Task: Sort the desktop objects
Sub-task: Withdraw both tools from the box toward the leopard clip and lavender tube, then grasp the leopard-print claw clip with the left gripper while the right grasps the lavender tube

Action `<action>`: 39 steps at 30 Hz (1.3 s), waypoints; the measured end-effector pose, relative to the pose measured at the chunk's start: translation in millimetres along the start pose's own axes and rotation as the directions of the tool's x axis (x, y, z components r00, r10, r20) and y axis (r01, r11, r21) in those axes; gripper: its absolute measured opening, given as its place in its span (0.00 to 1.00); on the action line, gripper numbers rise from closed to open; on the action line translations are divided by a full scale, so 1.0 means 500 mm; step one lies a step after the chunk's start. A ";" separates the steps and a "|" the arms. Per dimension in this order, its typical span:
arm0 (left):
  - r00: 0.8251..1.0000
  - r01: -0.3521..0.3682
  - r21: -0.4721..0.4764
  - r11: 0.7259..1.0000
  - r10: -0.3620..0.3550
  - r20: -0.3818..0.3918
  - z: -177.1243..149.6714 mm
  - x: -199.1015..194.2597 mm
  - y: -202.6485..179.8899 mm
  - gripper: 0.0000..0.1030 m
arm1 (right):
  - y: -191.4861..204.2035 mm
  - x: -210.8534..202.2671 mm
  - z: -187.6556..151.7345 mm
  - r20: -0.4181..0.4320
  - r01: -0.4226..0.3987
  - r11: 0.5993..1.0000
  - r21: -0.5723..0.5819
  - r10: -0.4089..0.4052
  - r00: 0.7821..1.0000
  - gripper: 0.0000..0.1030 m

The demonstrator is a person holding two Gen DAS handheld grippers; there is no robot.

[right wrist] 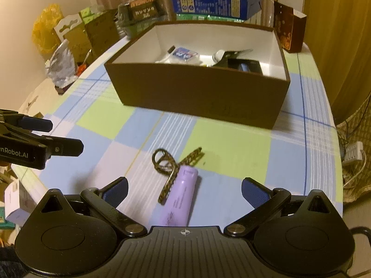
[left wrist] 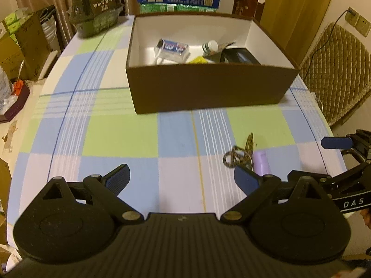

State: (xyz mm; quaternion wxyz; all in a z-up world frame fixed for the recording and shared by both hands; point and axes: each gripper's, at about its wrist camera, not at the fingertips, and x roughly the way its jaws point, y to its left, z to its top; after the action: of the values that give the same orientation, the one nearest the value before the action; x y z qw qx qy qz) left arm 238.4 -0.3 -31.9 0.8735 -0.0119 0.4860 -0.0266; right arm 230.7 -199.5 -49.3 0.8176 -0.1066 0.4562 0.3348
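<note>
Right gripper [right wrist: 184, 191] spread wide, nothing held; purple battery [right wrist: 179, 197] lay on checked cloth [right wrist: 231, 143] between its fingers, scissors [right wrist: 172, 169] touching battery's left side. Left gripper [left wrist: 182, 180] also spread, empty, both items off its right finger. Brown box [right wrist: 197, 92] well ahead.

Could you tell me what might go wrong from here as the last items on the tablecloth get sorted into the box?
1. The scissors lie touching the purple cylinder, so closing the open right gripper on one may drag or roll the other.
2. The cylinder is round and could roll toward the table edge if nudged.
3. The brown box already holds several items, so a dropped piece may land on them and bounce.
</note>
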 end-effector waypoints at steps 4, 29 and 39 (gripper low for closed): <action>0.999 0.002 -0.001 1.000 -0.002 -0.032 -0.016 0.014 -0.001 0.92 | -0.001 0.013 -0.014 -0.035 -0.005 1.000 0.012 0.005 0.999 0.98; 0.992 0.027 0.007 1.000 -0.026 -0.126 -0.049 0.084 -0.006 0.92 | -0.025 0.093 -0.057 -0.159 0.042 0.996 0.083 -0.028 0.987 0.98; 0.992 0.038 0.028 0.999 -0.035 -0.123 -0.037 0.104 -0.008 0.92 | -0.031 0.108 -0.043 -0.149 0.043 0.996 0.077 -0.032 0.988 0.82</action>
State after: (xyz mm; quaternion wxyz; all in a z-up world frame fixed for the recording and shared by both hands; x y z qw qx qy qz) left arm 249.8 -7.4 -85.8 0.8413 -0.0060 0.5381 -0.0506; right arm 245.4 -197.2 -107.6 0.7912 -0.1071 0.5265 0.2921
